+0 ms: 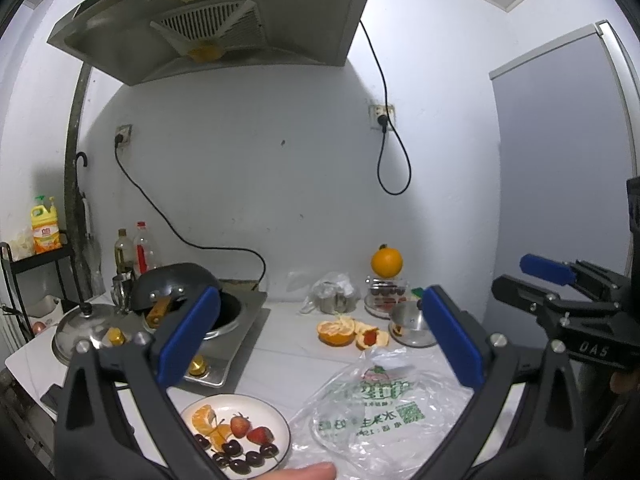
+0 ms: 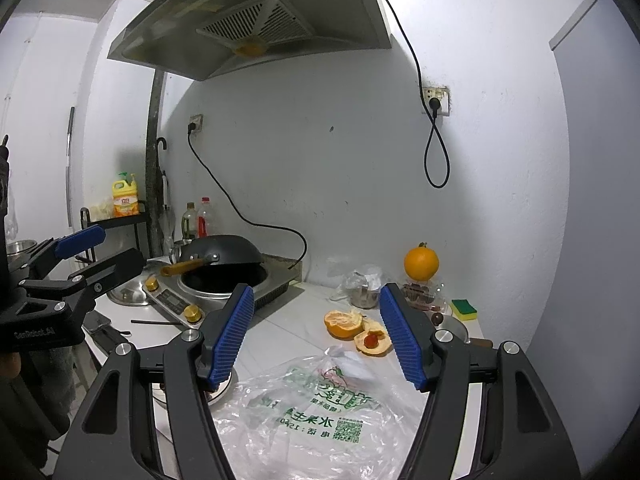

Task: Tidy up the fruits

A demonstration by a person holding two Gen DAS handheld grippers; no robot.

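Both grippers, left gripper (image 1: 320, 336) and right gripper (image 2: 316, 336), stand open and empty above the table (image 1: 280, 344). Near its front edge a plate (image 1: 280, 424) holds strawberries (image 1: 250, 430), cherries (image 1: 244, 454) and orange segments (image 1: 204, 420) beside a plastic bag (image 2: 320, 408). Toward the back lies a peeled orange (image 2: 344, 323).

Crinkled clear plastic bag (image 2: 316, 408) with green print lay near, glossy white ceramic plate (image 1: 280, 420) at near left, matt black wok (image 2: 224, 256), polished steel lid (image 1: 80, 324) far left, ribbed blue rubber pads (image 2: 230, 336), white counter (image 2: 288, 332) looked smooth
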